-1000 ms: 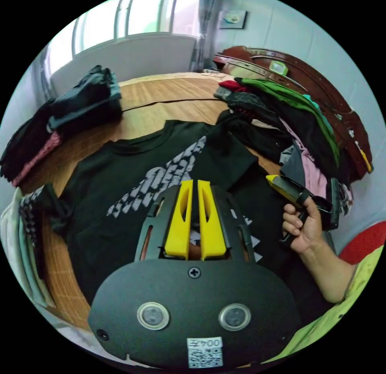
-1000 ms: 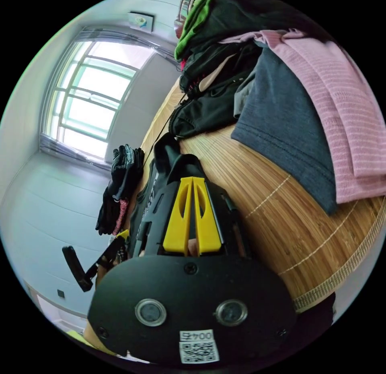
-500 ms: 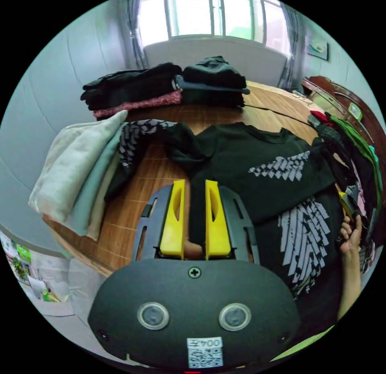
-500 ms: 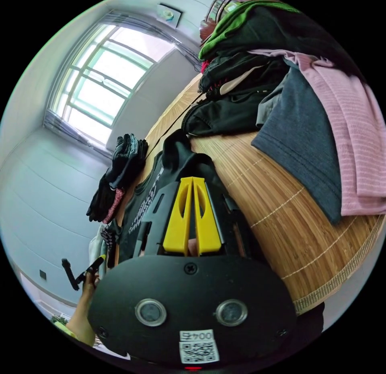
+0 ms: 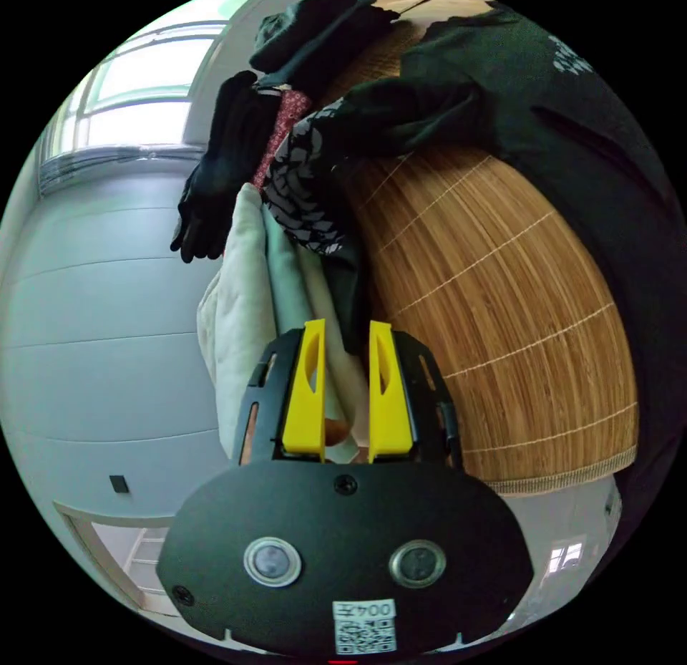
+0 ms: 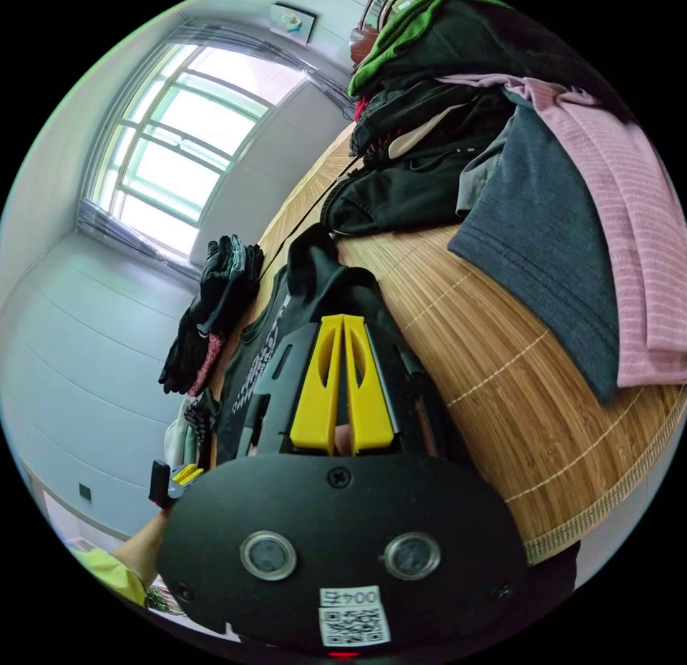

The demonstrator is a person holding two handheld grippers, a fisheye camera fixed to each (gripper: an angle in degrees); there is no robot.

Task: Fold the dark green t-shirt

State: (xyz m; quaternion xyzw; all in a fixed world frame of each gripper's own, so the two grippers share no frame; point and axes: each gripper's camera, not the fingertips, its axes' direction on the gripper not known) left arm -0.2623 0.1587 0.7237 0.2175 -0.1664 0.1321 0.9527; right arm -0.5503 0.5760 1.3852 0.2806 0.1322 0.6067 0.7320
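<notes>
The bamboo mat carries everything I work over, its woven hem running along the near edge. The dark green t-shirt lies flat across the mat's middle, its printed chest up, one sleeve reaching toward the mat's left edge. In my right gripper view the t-shirt's other sleeve is bunched just ahead of my jaws. Along the mat's right edge sits a heap of unfolded clothes, with a pink top and a grey one spilling nearest. At the far left corner rests a stack of dark folded garments, and pale folded cloth lies at the near left corner.

My left gripper has its yellow jaws apart, gripping nothing, the pale cloth showing between them. My right gripper has its jaws pressed together; I cannot tell whether fabric is pinched between them.
</notes>
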